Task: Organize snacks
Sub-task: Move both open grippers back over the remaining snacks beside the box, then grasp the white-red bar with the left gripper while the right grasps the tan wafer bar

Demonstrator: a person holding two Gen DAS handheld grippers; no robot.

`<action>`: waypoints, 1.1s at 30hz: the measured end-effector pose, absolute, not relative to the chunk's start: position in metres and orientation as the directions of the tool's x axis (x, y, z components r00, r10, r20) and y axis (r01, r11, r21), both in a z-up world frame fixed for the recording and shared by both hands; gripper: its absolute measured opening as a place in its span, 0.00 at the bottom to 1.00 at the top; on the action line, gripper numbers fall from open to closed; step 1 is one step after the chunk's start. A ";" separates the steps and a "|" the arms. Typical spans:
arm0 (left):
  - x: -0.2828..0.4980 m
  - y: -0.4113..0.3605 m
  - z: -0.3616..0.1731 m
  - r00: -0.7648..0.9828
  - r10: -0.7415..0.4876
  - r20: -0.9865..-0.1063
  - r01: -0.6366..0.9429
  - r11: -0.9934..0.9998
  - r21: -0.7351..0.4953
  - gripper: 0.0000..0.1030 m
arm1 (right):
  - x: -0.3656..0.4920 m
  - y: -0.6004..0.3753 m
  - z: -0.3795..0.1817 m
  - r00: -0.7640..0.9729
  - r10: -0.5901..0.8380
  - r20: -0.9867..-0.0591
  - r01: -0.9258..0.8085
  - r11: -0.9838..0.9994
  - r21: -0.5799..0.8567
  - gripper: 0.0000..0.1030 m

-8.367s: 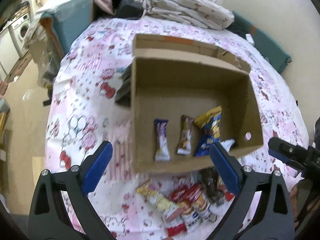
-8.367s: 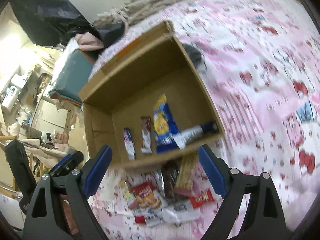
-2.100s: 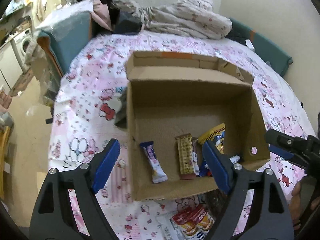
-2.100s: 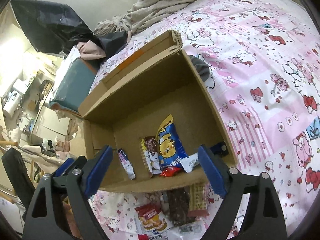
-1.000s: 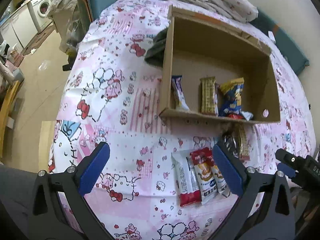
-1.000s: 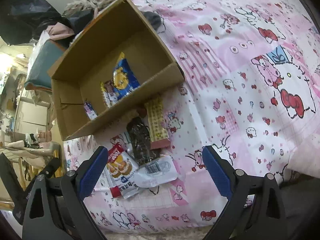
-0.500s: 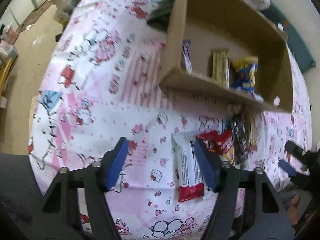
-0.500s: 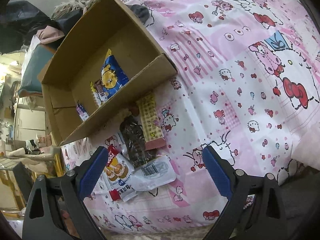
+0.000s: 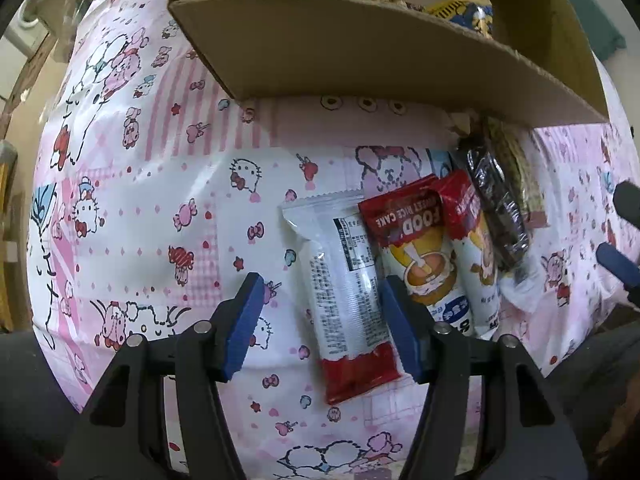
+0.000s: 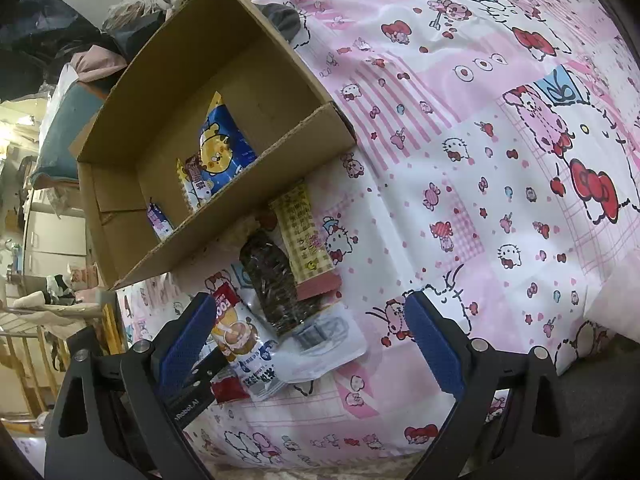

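We are dropping lower; our left gripper [image 9: 320,320], half-open, is straddling the white snack [image 9: 348,276] below the box [image 9: 360,48]. Right gripper [image 10: 312,344] hanging wide open nearby, waiting.

Left tool [image 9: 322,326] open astride white snack packet [image 9: 348,280], cardboard box [image 9: 360,48] beyond

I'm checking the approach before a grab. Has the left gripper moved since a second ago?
Yes. The left gripper has dropped toward the bed, away from the cardboard box, and its fingers now straddle the white snack packet lying on the sheet.
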State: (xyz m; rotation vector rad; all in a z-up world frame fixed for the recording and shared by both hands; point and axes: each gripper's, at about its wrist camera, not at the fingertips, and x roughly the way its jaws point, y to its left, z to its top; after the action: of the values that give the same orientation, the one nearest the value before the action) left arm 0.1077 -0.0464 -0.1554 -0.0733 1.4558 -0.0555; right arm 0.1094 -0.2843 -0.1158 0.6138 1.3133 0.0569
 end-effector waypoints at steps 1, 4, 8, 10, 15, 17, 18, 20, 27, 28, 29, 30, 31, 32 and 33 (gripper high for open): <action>0.107 -0.049 -0.156 0.114 -0.063 -0.991 0.006 0.998 -0.063 0.32 | 0.109 -0.285 -0.116 0.278 0.375 -0.884 0.299 0.841 0.451 0.94; 0.104 -0.054 -0.157 0.107 -0.061 -0.992 0.026 0.998 -0.059 0.27 | 0.109 -0.287 -0.116 0.279 0.378 -0.883 0.306 0.836 0.455 0.94; 0.100 -0.034 -0.142 0.109 -0.074 -0.991 -0.022 0.997 -0.077 0.27 | 0.110 -0.295 -0.119 0.279 0.393 -0.876 0.328 0.818 0.472 0.94; 0.101 -0.025 -0.133 0.128 -0.083 -0.988 -0.047 0.995 -0.090 0.27 | 0.113 -0.297 -0.122 0.270 0.396 -0.878 0.334 0.817 0.471 0.92; 0.102 -0.015 -0.107 0.214 -0.067 -0.975 -0.077 0.993 -0.085 0.27 | 0.137 -0.293 -0.135 0.209 0.359 -0.910 0.324 0.852 0.411 0.79; 0.105 -0.015 -0.102 0.228 -0.069 -0.971 -0.077 0.993 -0.088 0.27 | 0.145 -0.287 -0.140 0.195 0.355 -0.914 0.304 0.864 0.401 0.75; 0.107 -0.015 -0.101 0.229 -0.072 -0.971 -0.075 0.993 -0.092 0.27 | 0.150 -0.282 -0.144 0.186 0.353 -0.917 0.286 0.873 0.394 0.71; 0.109 -0.015 -0.099 0.233 -0.073 -0.970 -0.073 0.993 -0.092 0.27 | 0.157 -0.274 -0.151 0.164 0.346 -0.924 0.259 0.889 0.379 0.62; 0.114 -0.001 -0.106 0.232 -0.077 -0.970 -0.085 0.991 -0.099 0.27 | 0.161 -0.250 -0.161 0.121 0.272 -0.955 0.144 0.947 0.288 0.27; 0.112 -0.002 -0.106 0.235 -0.076 -0.969 -0.086 0.991 -0.099 0.27 | 0.159 -0.249 -0.159 0.116 0.265 -0.957 0.130 0.951 0.280 0.26; 0.111 -0.004 -0.105 0.237 -0.075 -0.968 -0.088 0.991 -0.099 0.27 | 0.157 -0.249 -0.156 0.120 0.258 -0.959 0.117 0.955 0.272 0.26; 0.111 -0.003 -0.105 0.239 -0.076 -0.968 -0.091 0.991 -0.100 0.27 | 0.154 -0.249 -0.152 0.125 0.258 -0.958 0.110 0.956 0.272 0.26; 0.112 -0.001 -0.105 0.241 -0.077 -0.967 -0.093 0.991 -0.101 0.27 | 0.150 -0.250 -0.150 0.126 0.262 -0.957 0.111 0.955 0.276 0.26; 0.112 -0.001 -0.104 0.244 -0.076 -0.967 -0.094 0.990 -0.102 0.27 | 0.145 -0.253 -0.147 0.127 0.271 -0.954 0.117 0.951 0.285 0.26; 0.112 -0.001 -0.104 0.245 -0.075 -0.966 -0.094 0.990 -0.101 0.27 | 0.140 -0.255 -0.144 0.130 0.278 -0.952 0.123 0.948 0.294 0.26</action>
State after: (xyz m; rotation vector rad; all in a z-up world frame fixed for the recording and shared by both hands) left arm 0.1123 -0.0009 -0.1041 -0.1489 1.3243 0.0131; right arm 0.1403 -0.2552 -0.1440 0.3350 1.4441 0.1161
